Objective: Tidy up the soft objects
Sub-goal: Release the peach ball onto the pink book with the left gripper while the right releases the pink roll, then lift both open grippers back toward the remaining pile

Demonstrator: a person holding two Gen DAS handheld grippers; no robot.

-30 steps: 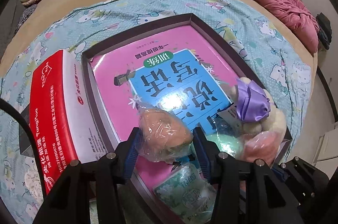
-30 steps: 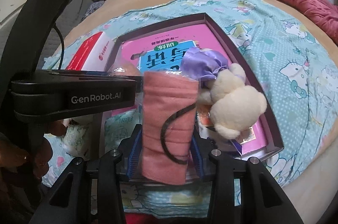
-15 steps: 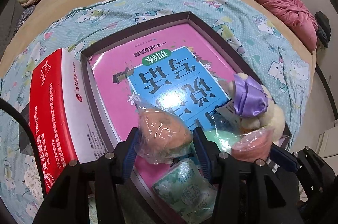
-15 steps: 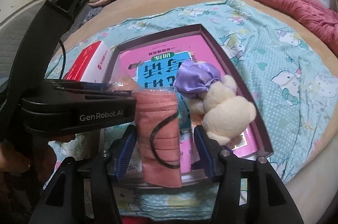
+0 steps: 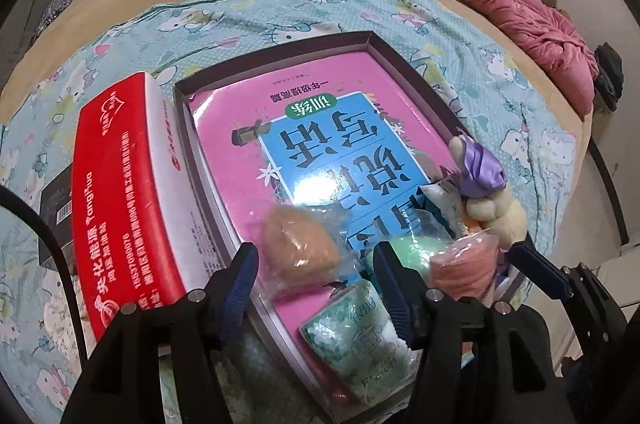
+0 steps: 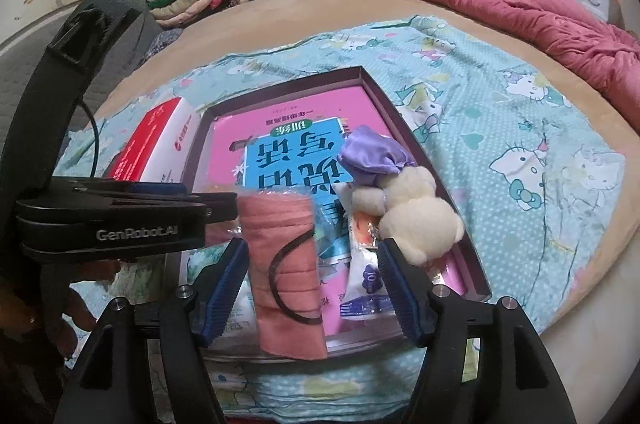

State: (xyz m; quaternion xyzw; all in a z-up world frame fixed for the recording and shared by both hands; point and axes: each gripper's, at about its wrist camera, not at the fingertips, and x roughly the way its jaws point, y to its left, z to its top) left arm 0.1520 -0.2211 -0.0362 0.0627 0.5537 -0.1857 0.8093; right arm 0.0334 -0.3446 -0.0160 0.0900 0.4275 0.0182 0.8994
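Plainly both grippers have their jaws spread wide, gripping nothing. Between the left gripper's (image 5: 316, 272) jaws a bagged orange sponge (image 5: 300, 246) lies loose in the tray (image 5: 372, 42); between the right gripper's (image 6: 312, 274) jaws sits a pink mask (image 6: 286, 260), at the tray's near edge. The risk, I judge: the mask overhangs the rim and could slide onto the bed, or a jaw could catch the sponge's crinkly bag. Only the left view shows the sponge and a green tissue pack (image 5: 360, 340); only the right shows the mask's ear loop and the plush toy (image 6: 416, 216) in full.
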